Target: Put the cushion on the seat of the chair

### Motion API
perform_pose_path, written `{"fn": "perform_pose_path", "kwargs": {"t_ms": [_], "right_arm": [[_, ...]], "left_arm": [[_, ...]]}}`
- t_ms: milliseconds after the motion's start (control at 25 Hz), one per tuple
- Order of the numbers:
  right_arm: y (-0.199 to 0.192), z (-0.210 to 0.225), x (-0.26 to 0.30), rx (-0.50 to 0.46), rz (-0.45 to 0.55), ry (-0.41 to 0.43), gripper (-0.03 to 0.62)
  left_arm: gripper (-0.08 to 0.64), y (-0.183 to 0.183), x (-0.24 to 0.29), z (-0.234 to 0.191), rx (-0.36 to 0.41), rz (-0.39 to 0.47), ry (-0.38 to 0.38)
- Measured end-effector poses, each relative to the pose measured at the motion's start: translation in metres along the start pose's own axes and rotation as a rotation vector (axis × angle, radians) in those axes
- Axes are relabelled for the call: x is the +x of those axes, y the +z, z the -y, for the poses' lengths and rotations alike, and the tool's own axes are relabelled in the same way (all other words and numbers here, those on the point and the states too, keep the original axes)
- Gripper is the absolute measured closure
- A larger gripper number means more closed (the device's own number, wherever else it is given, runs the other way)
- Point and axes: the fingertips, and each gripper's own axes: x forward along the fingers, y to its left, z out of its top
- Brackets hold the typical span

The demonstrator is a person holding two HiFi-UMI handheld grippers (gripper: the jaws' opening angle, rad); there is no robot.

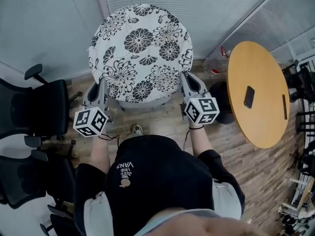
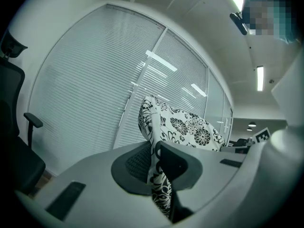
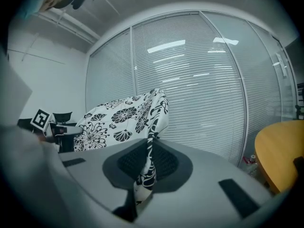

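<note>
1 cushion [image 1: 140,53] | 2 claws: left claw [image 1: 101,86], right claw [image 1: 189,80] each pinching its edge

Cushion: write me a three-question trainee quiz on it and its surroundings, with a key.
1. True or false: the left gripper and the right gripper are both shut on the cushion.
2. What lies on the round wooden table? A: phone; B: mug; C: laptop.
3. Fill in: the cushion's print is black ____ on white.
Key: 1 true; 2 A; 3 flowers.
</note>
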Motion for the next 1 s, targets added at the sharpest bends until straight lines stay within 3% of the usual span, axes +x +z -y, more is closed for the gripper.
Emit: {"fn": "perform_pose_path", "kwargs": {"t_ms": [200, 640, 1000], "right_arm": [[0.001, 0.009, 0.009, 0.042, -0.071, 0.052, 0.560], [0.014, -0.017, -0.025, 0.062, -0.069, -0.051, 0.560], [0.007, -0.006, -0.005, 0.061, -0.112, -0.010, 0.560]], "left_arm": [[0.522, 0.003, -0.003, 0.009, -0.015, -0.060, 0.076], [0.522, 0.022, -0.010, 0.005, -0.020, -0.102, -0.018], [0.522, 0.014, -0.003, 0.002, -0.043, -0.113, 0.038]]}}
